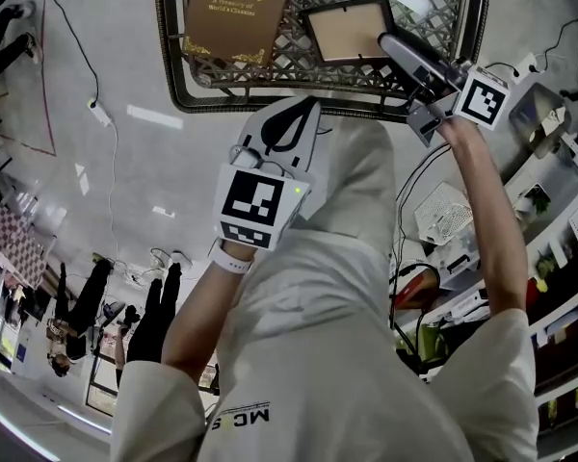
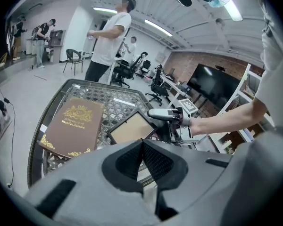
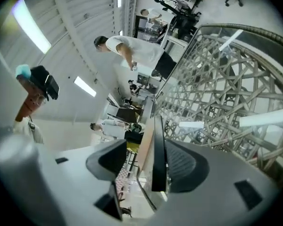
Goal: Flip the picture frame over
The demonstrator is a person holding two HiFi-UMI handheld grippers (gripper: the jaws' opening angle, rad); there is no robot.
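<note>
On the lattice tabletop (image 1: 176, 83) the picture frame (image 1: 347, 30) lies unclamped between the spread jaws of the right gripper (image 1: 389, 44) and could slip if lifted; the left gripper (image 1: 302, 115) is pressed together.

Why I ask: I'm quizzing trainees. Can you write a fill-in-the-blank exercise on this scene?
The picture frame lies on the table beside a brown ___.
The frame's edge stands between the jaws of the ___ hand-held gripper.
The left hand-held gripper has its jaws ___, holding nothing.
Missing: book; right; shut.
</note>
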